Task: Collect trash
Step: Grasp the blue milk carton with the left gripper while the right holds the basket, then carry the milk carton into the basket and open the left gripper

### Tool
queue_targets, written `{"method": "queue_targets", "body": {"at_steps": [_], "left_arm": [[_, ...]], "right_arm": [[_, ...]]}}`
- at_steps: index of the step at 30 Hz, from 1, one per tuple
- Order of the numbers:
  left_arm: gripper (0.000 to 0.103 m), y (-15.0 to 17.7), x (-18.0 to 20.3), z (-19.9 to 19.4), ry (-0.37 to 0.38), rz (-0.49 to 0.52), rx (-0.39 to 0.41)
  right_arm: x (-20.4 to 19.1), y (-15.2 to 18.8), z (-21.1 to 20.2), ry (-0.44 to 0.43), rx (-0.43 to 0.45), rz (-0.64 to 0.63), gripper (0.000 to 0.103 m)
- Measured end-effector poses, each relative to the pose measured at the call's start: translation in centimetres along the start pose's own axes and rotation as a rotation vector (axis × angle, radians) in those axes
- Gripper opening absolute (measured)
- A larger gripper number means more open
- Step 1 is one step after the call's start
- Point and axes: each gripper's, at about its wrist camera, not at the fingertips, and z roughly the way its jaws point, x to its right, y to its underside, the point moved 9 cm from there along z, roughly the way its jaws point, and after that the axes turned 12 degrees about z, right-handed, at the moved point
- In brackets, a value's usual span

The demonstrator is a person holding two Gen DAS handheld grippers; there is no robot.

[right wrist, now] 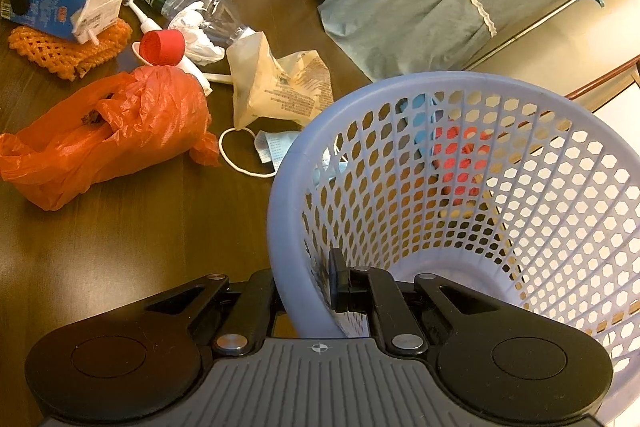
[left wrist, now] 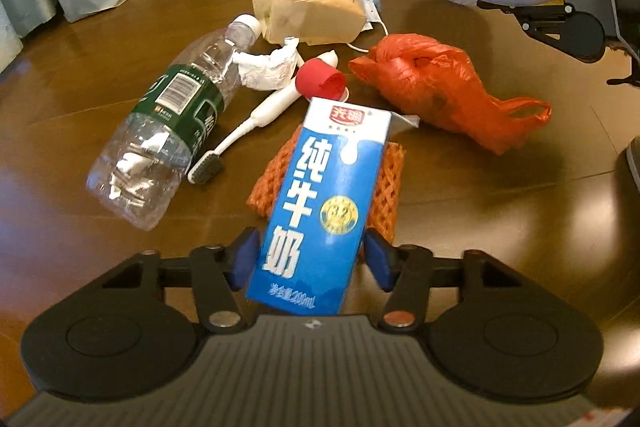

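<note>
The milk carton is gripped by the left tongs above the orange net on the surface. The basket rim is clamped by the right tongs. Next, carrying into the basket is called for.

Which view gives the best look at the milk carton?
The left wrist view: the milk carton fills the centre, printed front legible, between the left gripper's blue pads. The right wrist view shows it small at the upper left edge, end-on over the orange foam net.
</note>
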Motion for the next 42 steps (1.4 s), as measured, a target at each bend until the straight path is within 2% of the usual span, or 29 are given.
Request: {"method": "queue_targets", "body": {"at_steps": [8,18,22,27,36,39,40,42], "left_arm": [[0.047,-1.4,-0.3,-1.4,0.000,-0.083,0.045],[0.046,-6.2,-1.2,-3.6,0.003,-0.140,0.133],[0.046,-9.6,-1.5,-4.4,0.012,-0.127,0.172],[0.046,-15.3,-1.3,-4.6,0.035,-0.065,0.227],[0.047,-24.6,2.6,-2.9,0.127,0.057,0.307],[0.052,-27.2,4.0,-1.9,0.165,0.030,0.342],[0.068,-27.9,4.4,-1.7,0.177,0.023,0.356],[0.072,-28.5,4.8,-1.8,0.184,0.015,0.385]], "right_arm": [[0.1,0.0,0.1,0.001,-0.002,0.005,0.004],[0.3,-0.4,0.3,0.003,-0.002,0.020,0.004],[0.3,-0.4,0.3,0.003,-0.002,0.020,0.004],[0.3,-0.5,0.3,0.006,0.000,0.035,0.004],[0.5,-0.7,0.5,0.008,0.006,0.058,0.004],[0.5,-0.7,0.6,0.008,0.007,0.062,0.004],[0.5,-0.8,0.6,0.008,0.006,0.065,0.004],[0.5,-0.7,0.6,0.007,0.004,0.070,0.004]]}}
